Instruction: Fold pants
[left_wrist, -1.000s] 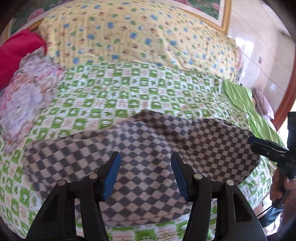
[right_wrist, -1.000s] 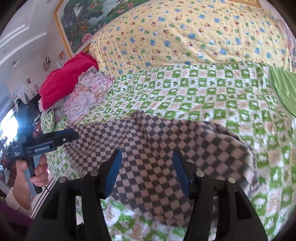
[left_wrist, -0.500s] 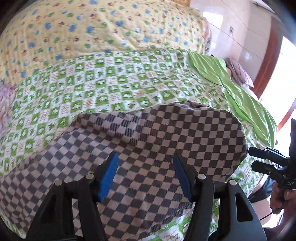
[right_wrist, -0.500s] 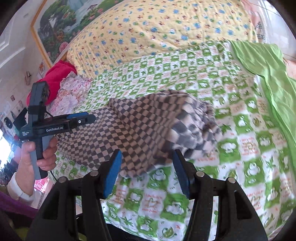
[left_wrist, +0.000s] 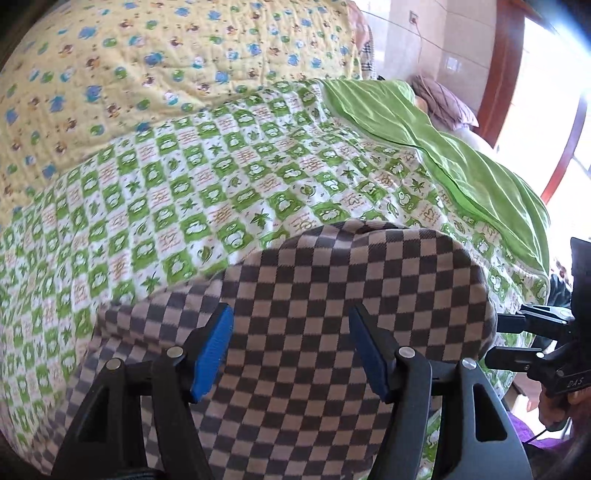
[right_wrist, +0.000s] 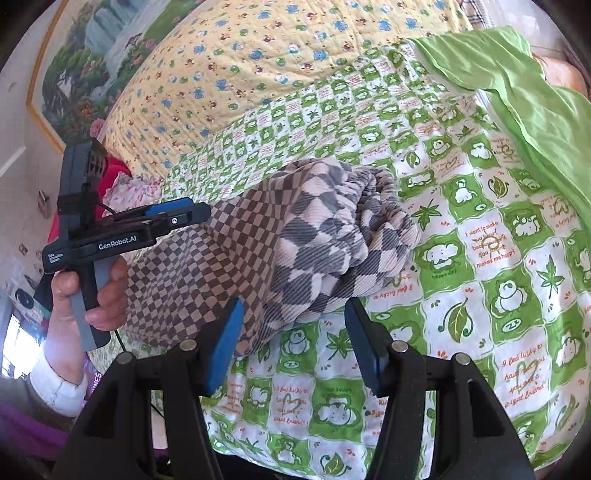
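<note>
The brown-and-beige checkered knit pants (right_wrist: 280, 240) are seen lying on the green-and-white printed bed quilt (right_wrist: 480, 236), seemingly folded at least once, waistband end bunched, while left tongs (left_wrist: 290, 347) and right tongs (right_wrist: 293, 339) are held open, gripping nothing.

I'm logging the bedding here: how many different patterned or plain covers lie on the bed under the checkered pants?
3: green-and-white quilt directly under the checkered pants; yellow blanket beyond it; plain green sheet along the right. More may be hidden.

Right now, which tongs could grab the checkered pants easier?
Probably the right tongs: open, with the brown-and-beige checkered fabric pants' bunched end just ahead. The left tongs are open above flat cloth.
</note>
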